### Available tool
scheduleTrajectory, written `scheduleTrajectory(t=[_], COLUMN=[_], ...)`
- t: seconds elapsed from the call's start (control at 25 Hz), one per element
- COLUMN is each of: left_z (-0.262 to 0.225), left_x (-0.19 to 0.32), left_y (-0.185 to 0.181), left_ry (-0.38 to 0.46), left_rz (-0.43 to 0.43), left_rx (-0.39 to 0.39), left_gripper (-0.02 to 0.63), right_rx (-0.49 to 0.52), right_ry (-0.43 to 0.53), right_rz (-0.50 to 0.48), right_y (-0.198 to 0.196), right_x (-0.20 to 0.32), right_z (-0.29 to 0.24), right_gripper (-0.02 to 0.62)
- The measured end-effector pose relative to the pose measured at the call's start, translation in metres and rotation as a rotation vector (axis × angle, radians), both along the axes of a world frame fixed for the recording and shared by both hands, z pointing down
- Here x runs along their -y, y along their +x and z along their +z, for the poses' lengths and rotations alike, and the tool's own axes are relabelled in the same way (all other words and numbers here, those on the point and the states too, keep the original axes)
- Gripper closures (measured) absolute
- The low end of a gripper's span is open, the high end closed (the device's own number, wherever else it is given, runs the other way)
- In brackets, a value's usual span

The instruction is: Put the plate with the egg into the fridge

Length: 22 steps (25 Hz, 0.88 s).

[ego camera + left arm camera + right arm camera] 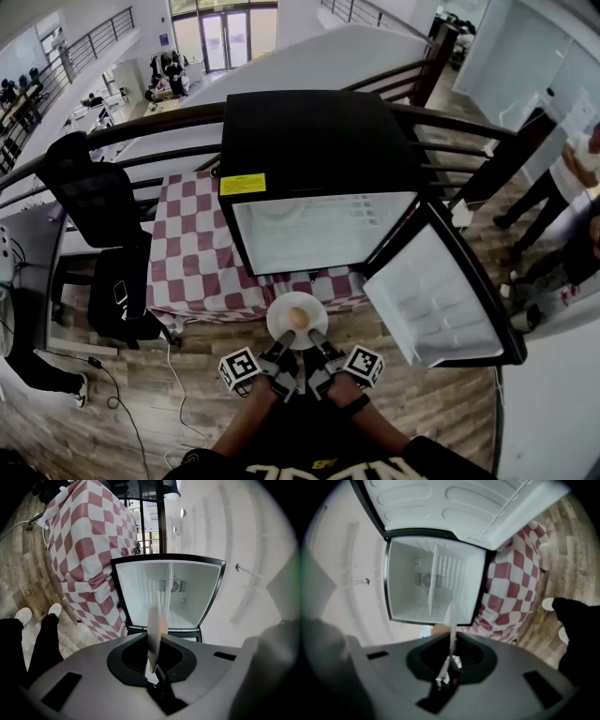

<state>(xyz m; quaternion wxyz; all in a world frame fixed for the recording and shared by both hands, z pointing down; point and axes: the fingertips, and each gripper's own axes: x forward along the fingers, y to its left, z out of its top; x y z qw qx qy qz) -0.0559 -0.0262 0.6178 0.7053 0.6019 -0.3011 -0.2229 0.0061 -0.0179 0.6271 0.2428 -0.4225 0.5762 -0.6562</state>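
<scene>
The left gripper (281, 349) and the right gripper (317, 347) sit side by side, each with its jaws pinched almost together on the near rim of one plate (280, 312); the plate is white and round, and shows as a thin edge between each pair of jaws; one brown egg (297, 319) rests at its middle; just beyond stands one black fridge (319, 141), white inside, on a red-and-white checked cloth (192, 244); its door (441, 300) hangs wide open to the right.

Open fridge (319, 141) ahead, door (441, 300) swung right, shelf (432, 578) apparently dividing interior
</scene>
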Motion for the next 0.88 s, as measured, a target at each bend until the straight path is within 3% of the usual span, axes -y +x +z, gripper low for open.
scheduleTrajectory(t=[0.2,0.36,0.48,0.64,0.88], left_z=[0.007,0.021,0.039,0.055,0.080], left_x=[0.035,0.056,0.064,0.077,0.088], left_y=[0.001,0.008,0.015,0.015,0.013], left_ry=[0.088,0.112,0.095,0.047,-0.032], left_rz=[0.022,0.041,0.054,0.040,0.032], left_rx=[0.097,0.140,0.157,0.116,0.174], left_gripper=[0.571,0.569,0.569,0.571,0.568], right_rx=[-0.027,-0.072,-0.156,-0.140,-0.183], right_ry=[0.027,0.050,0.070,0.040,-0.004], right_rz=[-0.058,-0.089,-0.139,-0.164,-0.226], right_y=[-0.002,0.004,0.011,0.011,0.009], right_x=[0.037,0.058,0.071,0.083,0.098], right_z=[0.011,0.022,0.034,0.050,0.071], right_gripper=[0.560,0.560,0.560,0.558,0.558])
